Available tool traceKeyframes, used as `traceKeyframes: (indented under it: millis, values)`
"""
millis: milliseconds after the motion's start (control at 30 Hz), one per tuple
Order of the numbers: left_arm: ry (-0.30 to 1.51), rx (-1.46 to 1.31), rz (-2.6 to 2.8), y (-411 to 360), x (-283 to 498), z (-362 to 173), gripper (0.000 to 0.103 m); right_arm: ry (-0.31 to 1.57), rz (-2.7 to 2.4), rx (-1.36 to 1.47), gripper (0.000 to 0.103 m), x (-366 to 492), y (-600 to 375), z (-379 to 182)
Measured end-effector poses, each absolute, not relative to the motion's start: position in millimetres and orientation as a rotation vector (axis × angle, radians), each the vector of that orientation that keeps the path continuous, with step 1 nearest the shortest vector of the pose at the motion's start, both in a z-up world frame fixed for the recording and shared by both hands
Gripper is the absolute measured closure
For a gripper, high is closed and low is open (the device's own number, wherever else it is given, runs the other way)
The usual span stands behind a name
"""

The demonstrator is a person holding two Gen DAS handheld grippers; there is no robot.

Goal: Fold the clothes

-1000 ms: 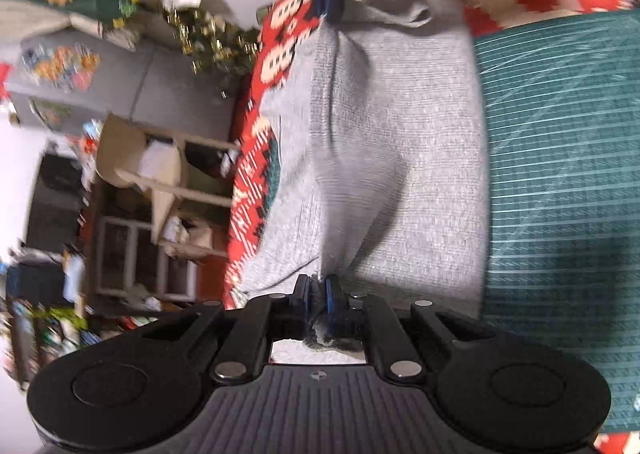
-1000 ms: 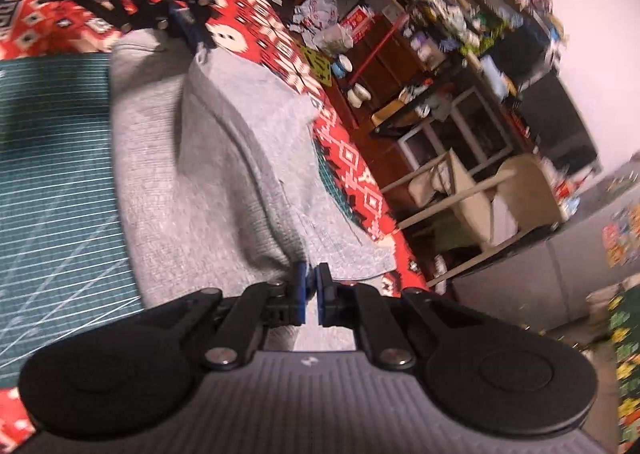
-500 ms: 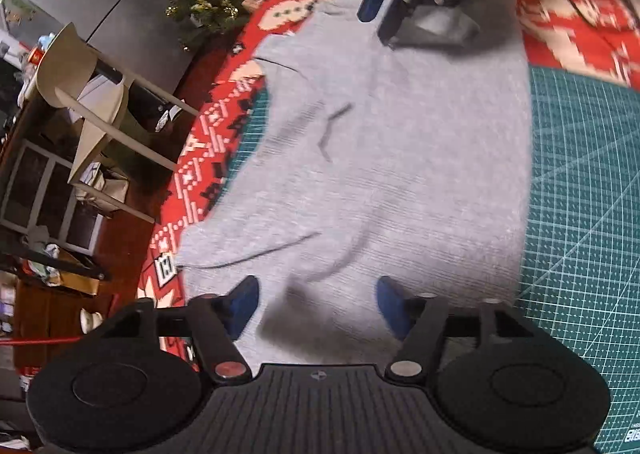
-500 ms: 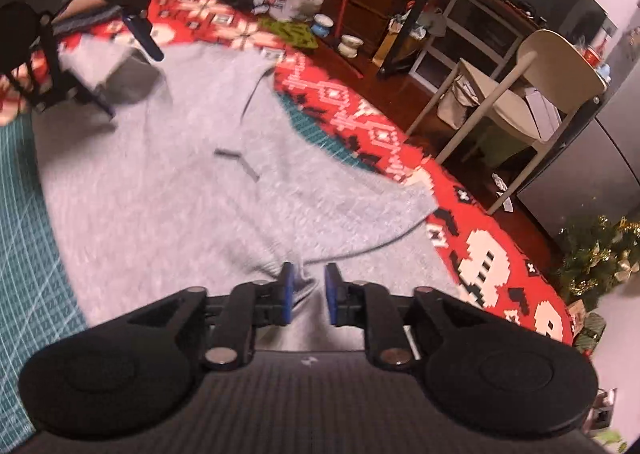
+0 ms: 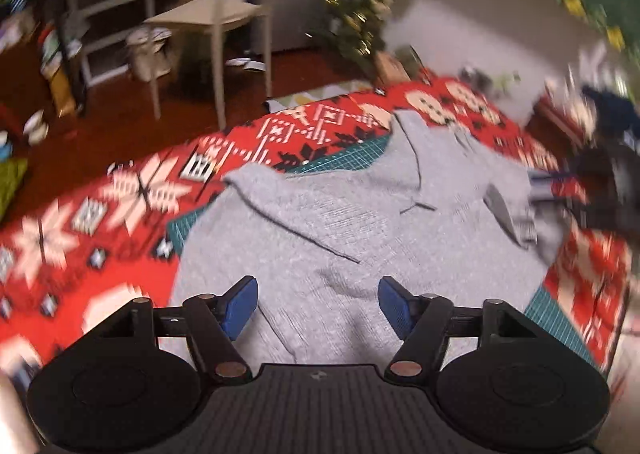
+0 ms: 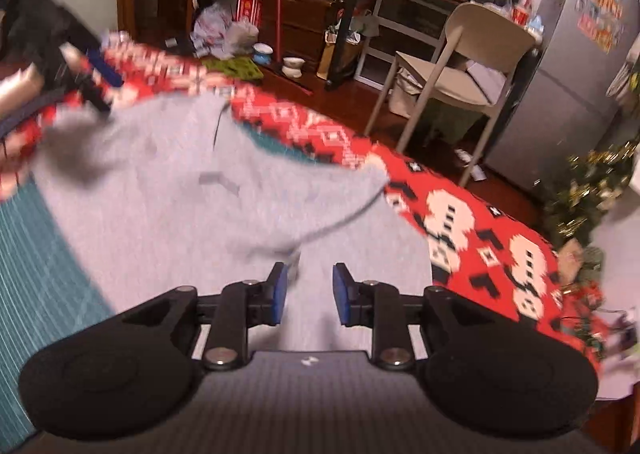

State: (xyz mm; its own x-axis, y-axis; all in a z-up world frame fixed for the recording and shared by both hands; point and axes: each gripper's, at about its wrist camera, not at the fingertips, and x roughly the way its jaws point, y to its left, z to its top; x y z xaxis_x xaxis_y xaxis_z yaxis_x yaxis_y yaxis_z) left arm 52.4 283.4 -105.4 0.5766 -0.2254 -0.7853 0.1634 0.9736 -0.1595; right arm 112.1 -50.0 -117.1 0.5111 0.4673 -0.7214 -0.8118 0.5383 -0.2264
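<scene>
A grey knit sweater (image 5: 360, 221) lies spread and partly folded on a green cutting mat (image 5: 344, 157) over a red patterned cloth. My left gripper (image 5: 318, 304) is open and empty above the sweater's near edge. My right gripper (image 6: 307, 294) is open and empty above the sweater (image 6: 168, 197), a sleeve fold just ahead of it. Each gripper shows blurred at the far side of the other's view: the right one (image 5: 560, 181), the left one (image 6: 96, 73).
The red patterned cloth (image 6: 460, 221) covers the table around the green mat (image 6: 36, 238). Beyond the table edge stand a beige chair (image 6: 452, 69), a shelf unit (image 6: 404, 25), a grey fridge (image 6: 576, 65) and a small Christmas tree (image 5: 360, 13).
Both grippers let go of the sweater and opened. The lifted cloth dropped flat onto the table. Both grippers pulled back and up from it.
</scene>
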Motion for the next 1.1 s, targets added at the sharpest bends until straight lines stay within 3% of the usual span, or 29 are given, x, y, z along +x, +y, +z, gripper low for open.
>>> traceKeyframes:
  millis: [133, 200, 667, 700, 767, 800, 1100]
  values:
    - [0.940, -0.129, -0.200, 282.9, 44.0, -124.6, 0.066, 0.613, 0.806, -0.695, 0.079, 81.6, -52.3, -139.5]
    - [0.941, -0.158, -0.186, 283.7, 40.8, -131.4, 0.069, 0.579, 0.815, -0.765, 0.079, 70.3, -49.7, -147.0]
    - [0.921, -0.155, -0.166, 280.8, 33.1, -142.1, 0.069, 0.433, 0.863, -1.093, 0.080, 51.7, -31.3, -169.2]
    - [0.923, -0.154, -0.162, 280.9, 34.5, -142.1, 0.069, 0.437, 0.867, -1.089, 0.081, 54.3, -30.7, -168.8]
    - [0.926, -0.152, -0.155, 281.1, 37.5, -142.2, 0.069, 0.454, 0.875, -1.062, 0.097, 60.6, -30.2, -166.2]
    - [0.927, -0.155, -0.149, 281.5, 39.7, -142.4, 0.068, 0.465, 0.875, -1.036, 0.099, 64.0, -30.3, -163.5]
    - [0.935, -0.245, -0.086, 291.7, 47.6, -144.8, 0.065, 0.665, 0.732, -0.473, 0.102, 123.1, -62.0, -131.7]
